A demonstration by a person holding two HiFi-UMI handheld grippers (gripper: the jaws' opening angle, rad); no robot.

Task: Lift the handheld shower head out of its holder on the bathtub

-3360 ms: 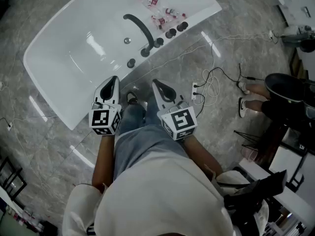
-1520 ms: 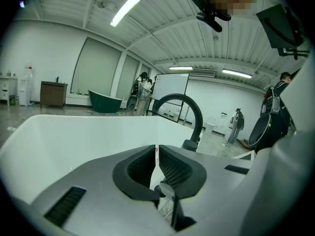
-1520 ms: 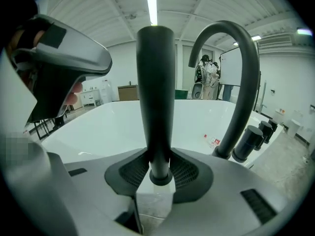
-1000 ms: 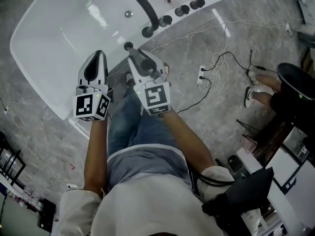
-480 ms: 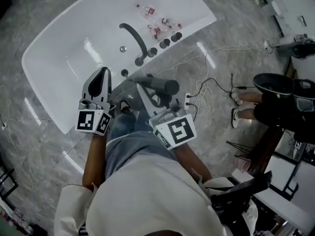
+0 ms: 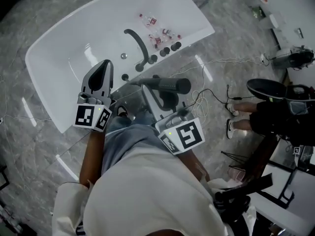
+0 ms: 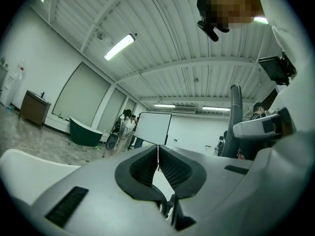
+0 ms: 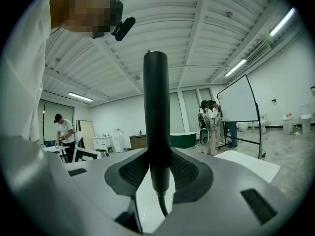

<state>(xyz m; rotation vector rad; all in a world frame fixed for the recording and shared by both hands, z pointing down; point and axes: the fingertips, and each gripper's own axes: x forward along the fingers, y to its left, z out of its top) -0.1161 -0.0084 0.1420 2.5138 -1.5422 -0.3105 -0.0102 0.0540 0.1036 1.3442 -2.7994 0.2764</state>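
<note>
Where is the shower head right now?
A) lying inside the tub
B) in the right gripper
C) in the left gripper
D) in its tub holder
B: the right gripper has its jaws closed on the dark shower head, which stands upright between them.

No legible text, brand or number anywhere. Marker cube (image 6: 91, 116) on left tool (image 6: 104, 65) and marker cube (image 6: 182, 135) on right tool (image 6: 150, 91): black-and-white square patterns, no letters. Small bottles (image 6: 150, 19) on bathtub (image 6: 194, 26) rim: red labels, print too small.
</note>
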